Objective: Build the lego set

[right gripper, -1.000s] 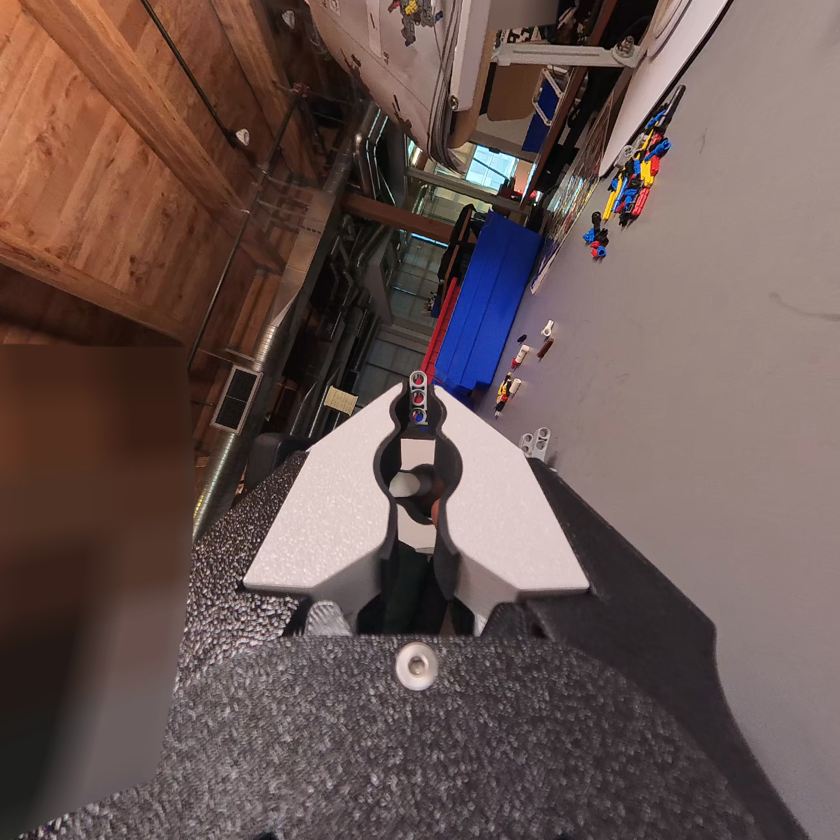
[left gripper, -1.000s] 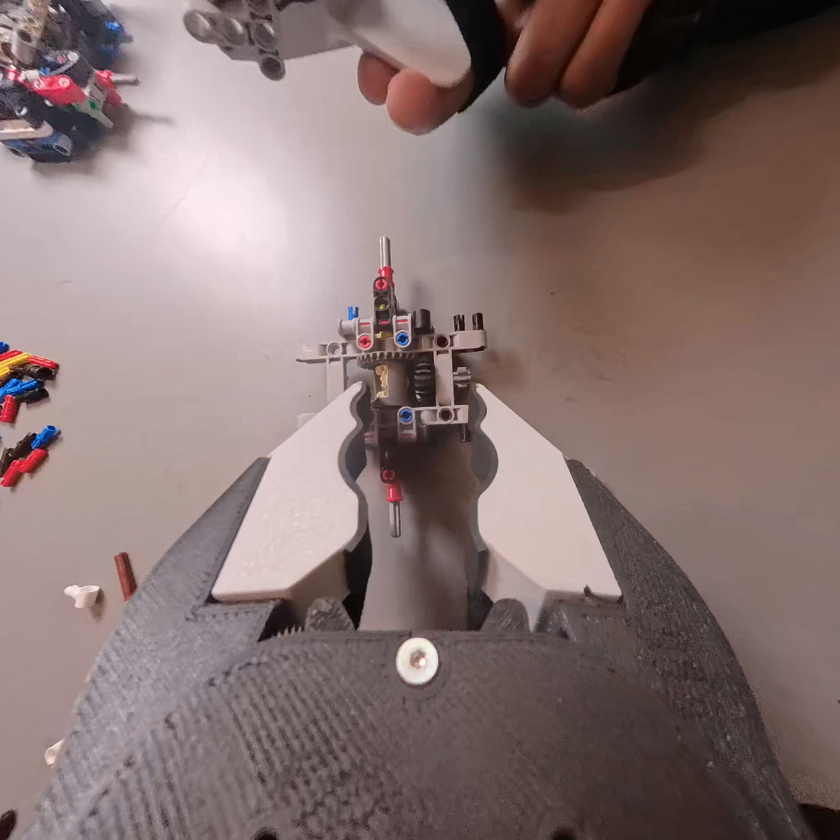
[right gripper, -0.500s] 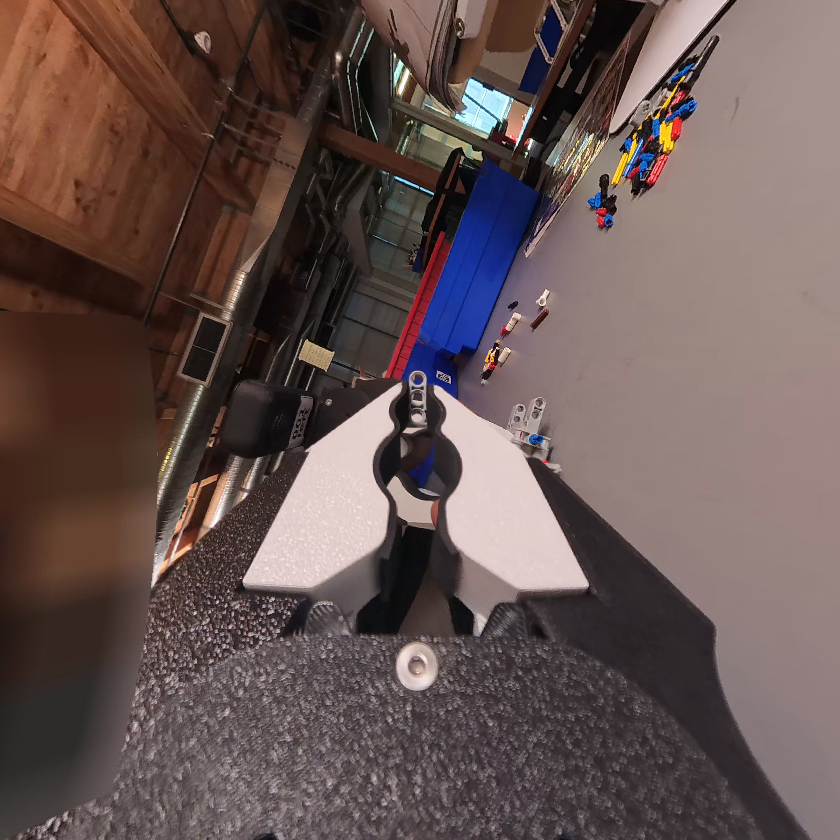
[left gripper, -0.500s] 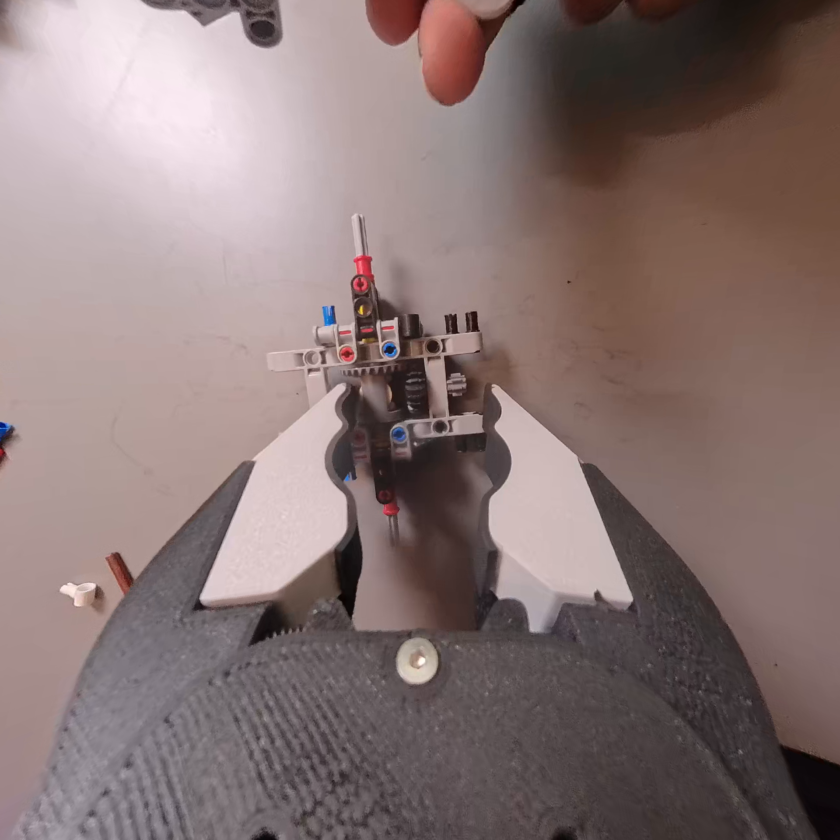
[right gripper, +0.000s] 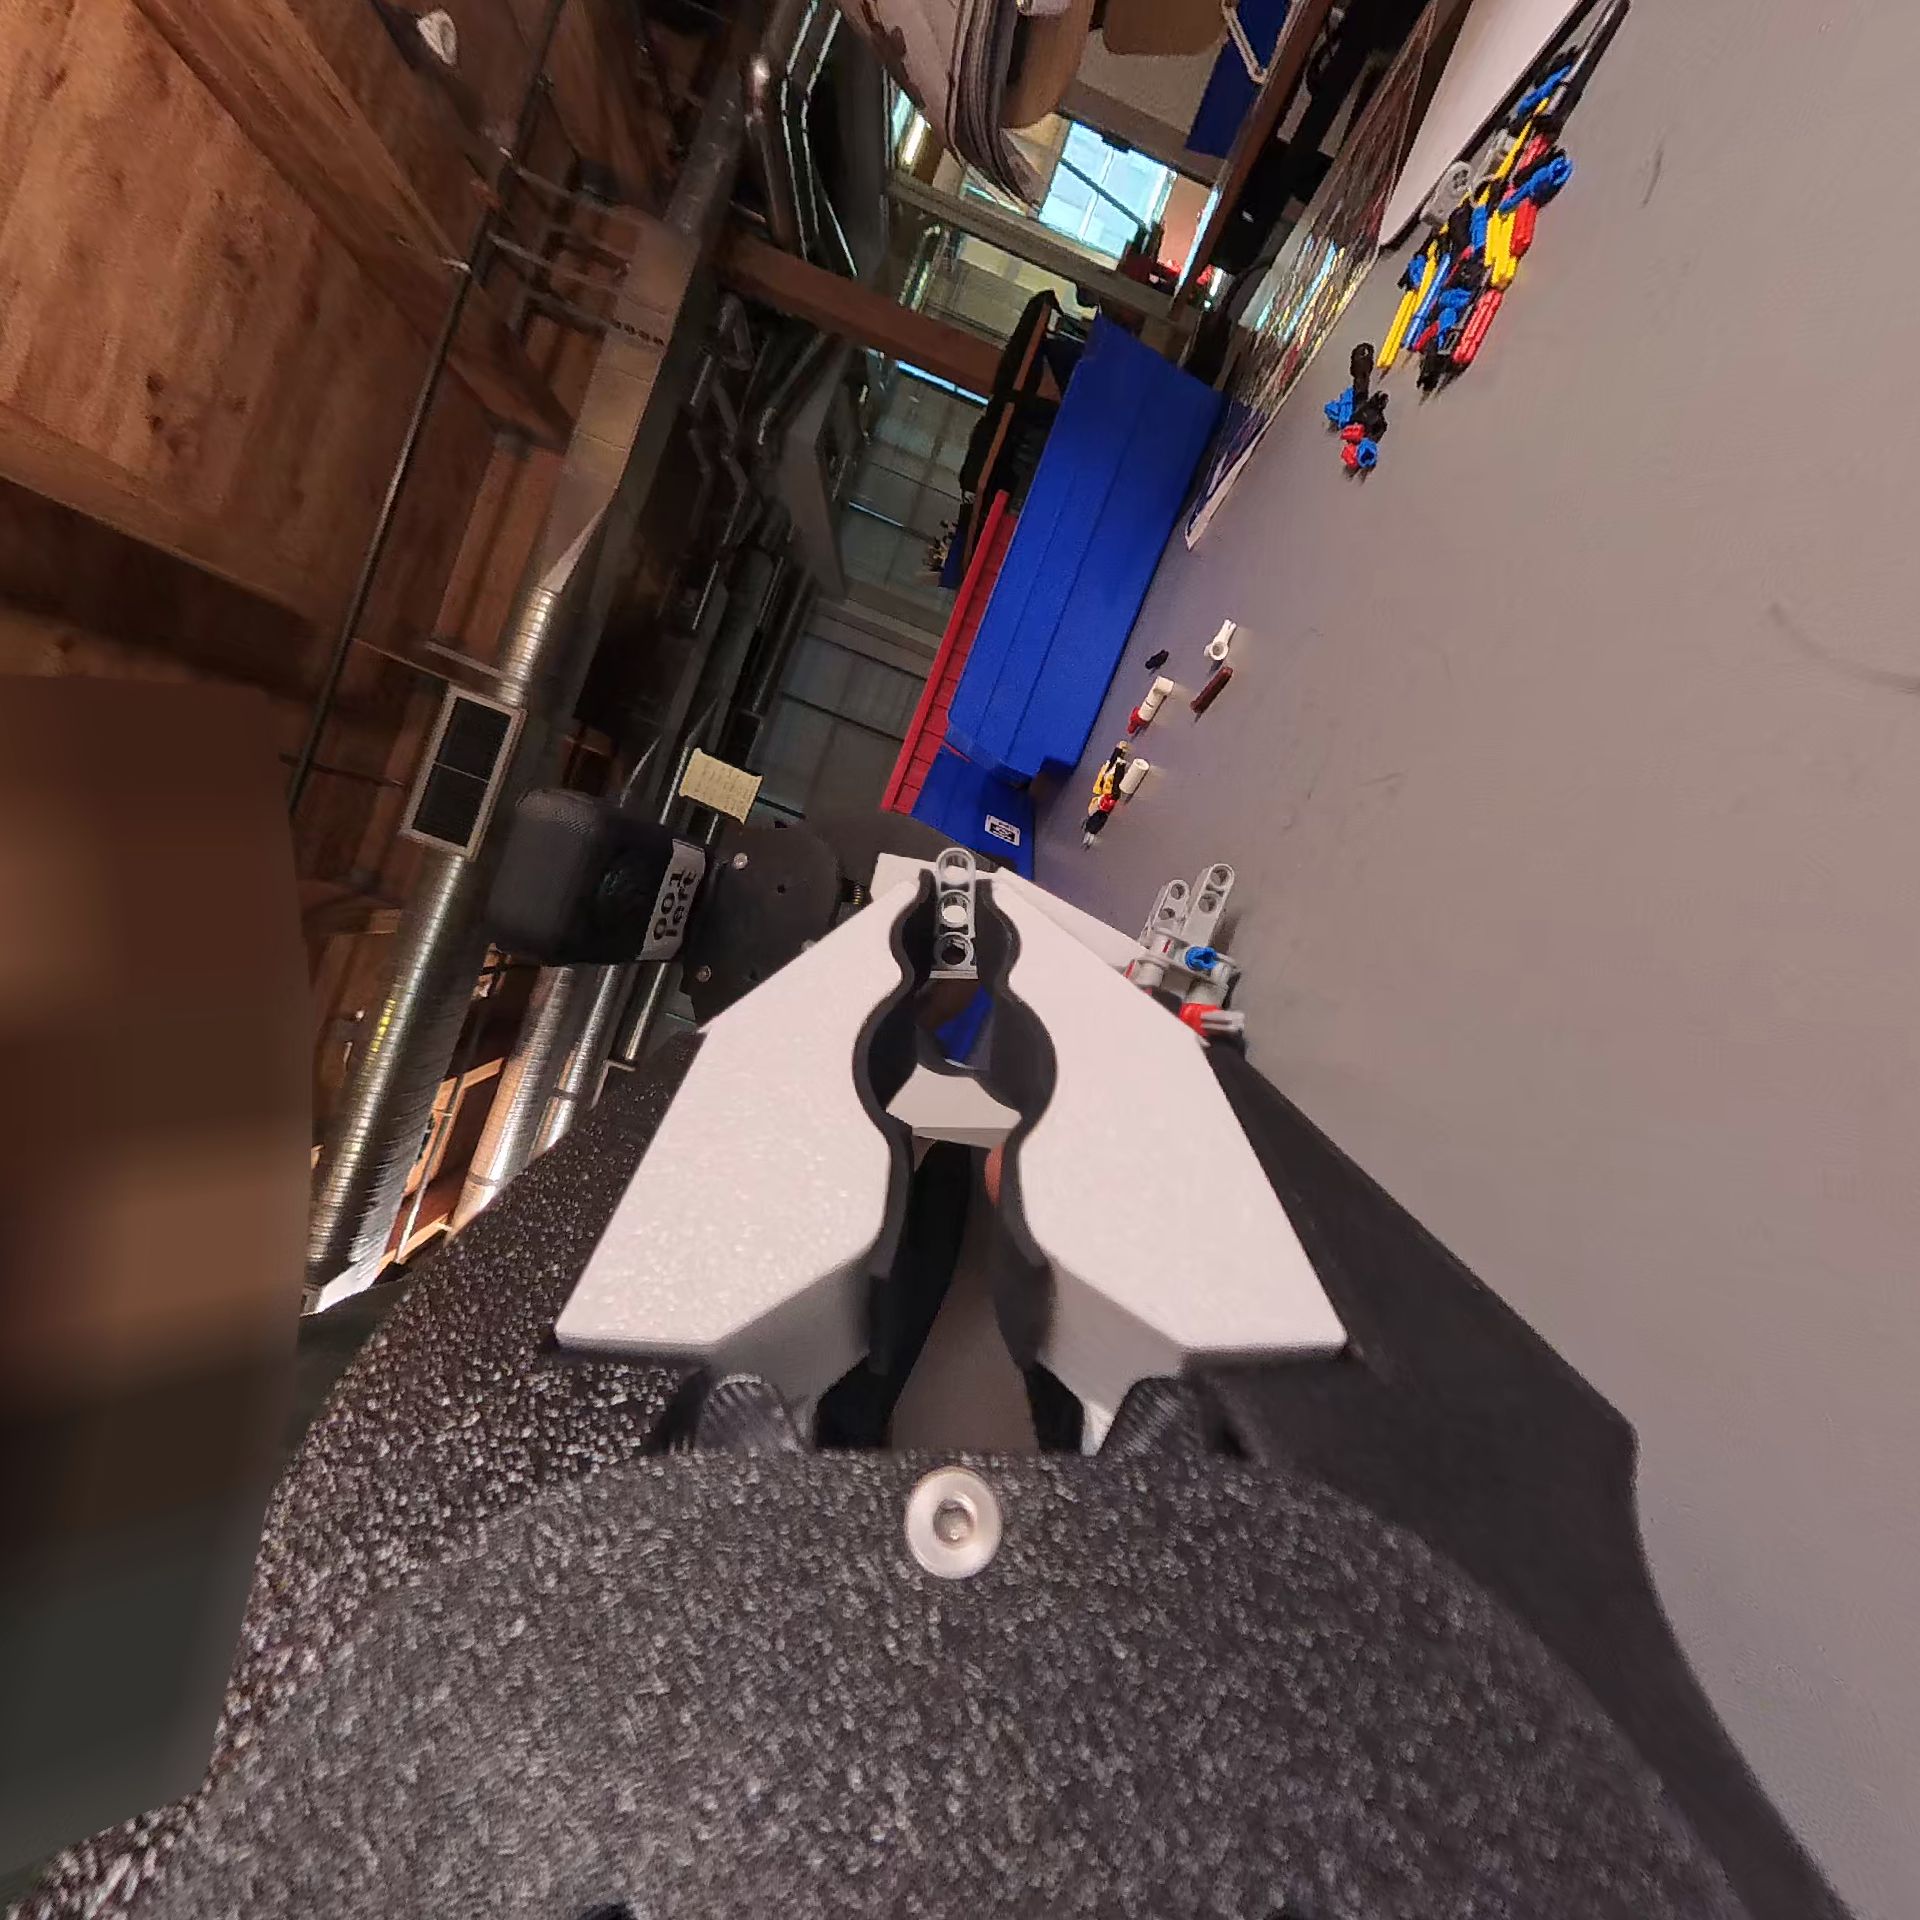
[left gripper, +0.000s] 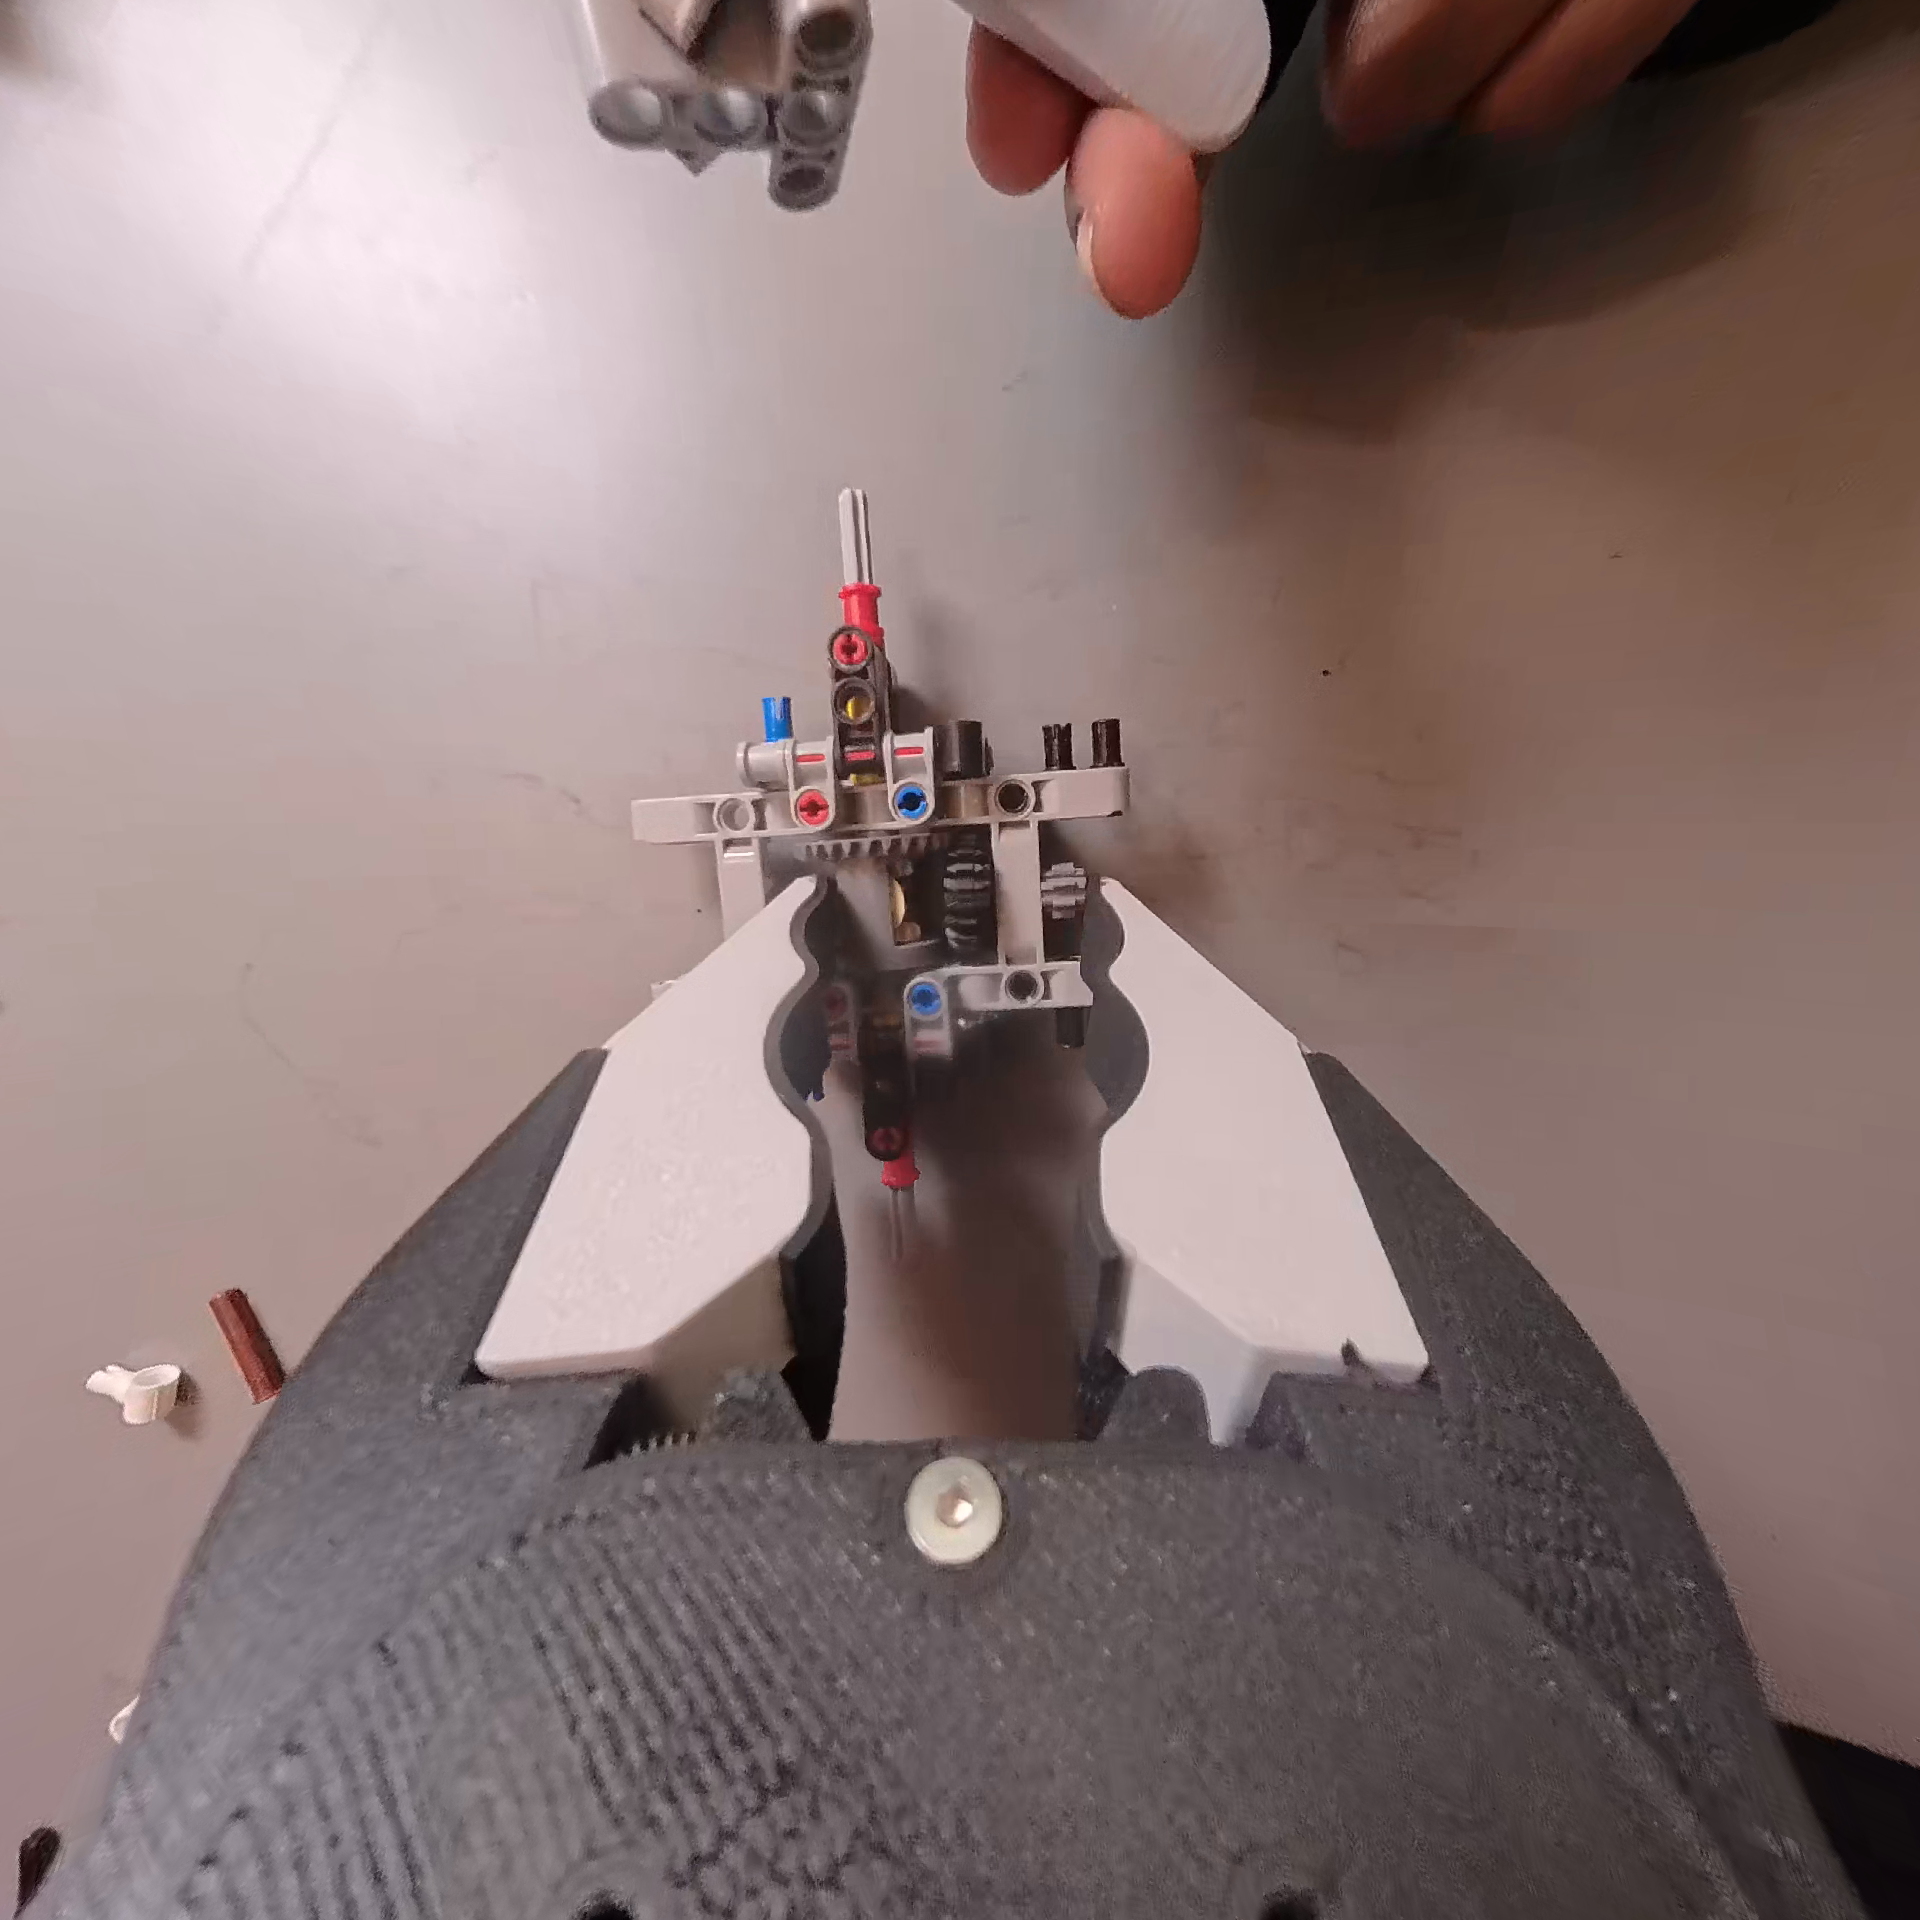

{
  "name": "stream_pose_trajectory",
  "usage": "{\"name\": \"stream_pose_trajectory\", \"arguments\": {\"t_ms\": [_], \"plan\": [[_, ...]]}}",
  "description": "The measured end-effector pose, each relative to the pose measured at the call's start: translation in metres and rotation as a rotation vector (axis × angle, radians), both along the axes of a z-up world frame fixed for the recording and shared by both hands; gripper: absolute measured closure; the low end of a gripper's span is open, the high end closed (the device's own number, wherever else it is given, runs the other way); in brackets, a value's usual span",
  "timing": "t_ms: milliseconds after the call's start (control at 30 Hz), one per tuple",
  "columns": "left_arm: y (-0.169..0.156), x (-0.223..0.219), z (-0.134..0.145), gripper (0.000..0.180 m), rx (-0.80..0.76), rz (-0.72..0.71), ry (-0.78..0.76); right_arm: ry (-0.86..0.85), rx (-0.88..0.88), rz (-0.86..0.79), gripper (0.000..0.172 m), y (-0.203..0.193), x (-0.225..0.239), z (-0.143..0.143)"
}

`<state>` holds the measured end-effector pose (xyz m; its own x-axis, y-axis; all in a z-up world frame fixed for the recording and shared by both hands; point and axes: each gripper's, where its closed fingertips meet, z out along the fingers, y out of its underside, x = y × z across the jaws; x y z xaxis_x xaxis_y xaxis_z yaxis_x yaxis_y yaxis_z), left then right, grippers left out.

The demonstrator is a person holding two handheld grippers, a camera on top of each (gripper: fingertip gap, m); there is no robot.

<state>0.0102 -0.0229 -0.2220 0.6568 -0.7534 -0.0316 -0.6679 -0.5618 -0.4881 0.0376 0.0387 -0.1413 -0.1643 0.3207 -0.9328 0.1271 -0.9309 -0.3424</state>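
My left gripper (left gripper: 956,904) points down at the grey table (left gripper: 364,520) and is shut on a grey gear assembly (left gripper: 914,831) with red and blue pins, gears and a long axle pointing away from me. The assembly also shows in the right wrist view (right gripper: 1195,951), resting on the table at the left gripper's white fingers (right gripper: 1091,935). My right gripper (right gripper: 956,894) is shut on a small light grey beam with holes (right gripper: 954,914), held in the air near the left gripper. That grey piece (left gripper: 727,104) and a hand (left gripper: 1132,208) show at the top of the left wrist view.
A brown pin (left gripper: 246,1340) and a small white piece (left gripper: 135,1392) lie left of my left gripper. A pile of coloured parts (right gripper: 1475,260) and several loose pieces (right gripper: 1143,727) lie farther along the table. Blue blocks (right gripper: 1070,582) stand beyond its edge. Across from one pair of fingers to the other is roughly 11 centimetres.
The left gripper shifted with the assembly, which looks closer now. The right gripper with its grey beam swung toward the left gripper, bringing the assembly into its view.
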Motion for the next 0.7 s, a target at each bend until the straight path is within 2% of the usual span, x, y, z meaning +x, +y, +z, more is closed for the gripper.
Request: {"name": "stream_pose_trajectory", "arguments": {"t_ms": [33,167,467,700], "plan": [[0.003,0.001,0.003,0.136,0.042,0.007,-0.019,-0.004,0.004,0.004,0.166,-0.001,0.0,0.0],[0.007,-0.001,0.012,0.14,0.18,0.062,-0.097,-0.034,0.04,0.032,0.167,-0.008,-0.003,-0.004],[0.012,-0.005,0.021,0.142,0.35,0.096,-0.09,-0.081,0.053,0.082,0.167,-0.02,-0.01,-0.014],[0.014,-0.007,0.021,0.143,0.363,0.108,-0.117,-0.087,0.041,0.074,0.167,-0.018,-0.012,-0.016]]}}
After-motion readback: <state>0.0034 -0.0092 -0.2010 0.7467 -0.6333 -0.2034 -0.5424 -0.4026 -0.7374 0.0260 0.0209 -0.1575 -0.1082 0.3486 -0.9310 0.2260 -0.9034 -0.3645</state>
